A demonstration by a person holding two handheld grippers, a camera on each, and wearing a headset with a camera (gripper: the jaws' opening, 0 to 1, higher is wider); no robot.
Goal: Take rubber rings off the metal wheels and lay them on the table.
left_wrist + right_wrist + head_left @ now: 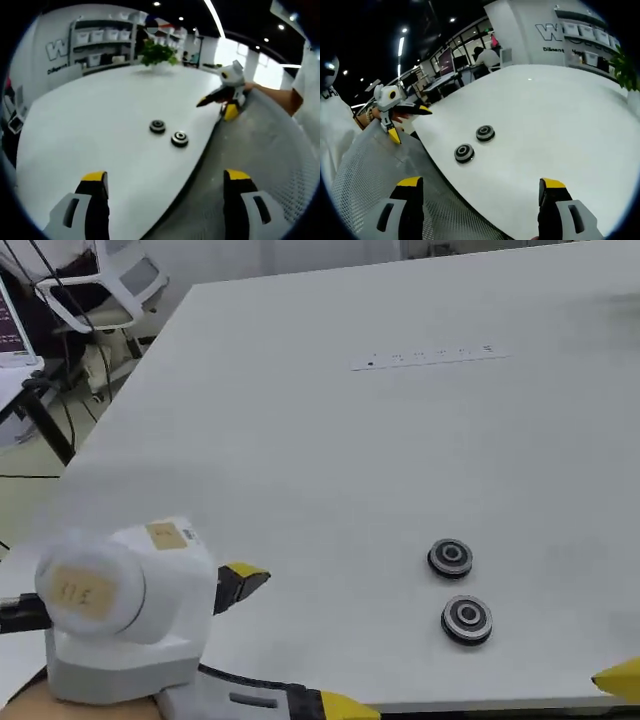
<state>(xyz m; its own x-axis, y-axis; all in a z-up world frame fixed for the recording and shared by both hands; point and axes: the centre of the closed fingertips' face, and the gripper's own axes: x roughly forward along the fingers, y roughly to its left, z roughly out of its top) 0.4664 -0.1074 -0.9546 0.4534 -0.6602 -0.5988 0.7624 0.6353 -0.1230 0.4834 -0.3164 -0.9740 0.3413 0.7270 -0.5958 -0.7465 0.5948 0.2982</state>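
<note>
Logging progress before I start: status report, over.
Left gripper open, right gripper open, both short of the wheels. Far wheel and near wheel flat on table, rubber rings on. Nothing between jaws and wheels.

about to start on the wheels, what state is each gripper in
left gripper: open, holding nothing
right gripper: open, holding nothing

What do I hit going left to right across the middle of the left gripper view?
far wheel → near wheel → right gripper, fingers apart
</note>
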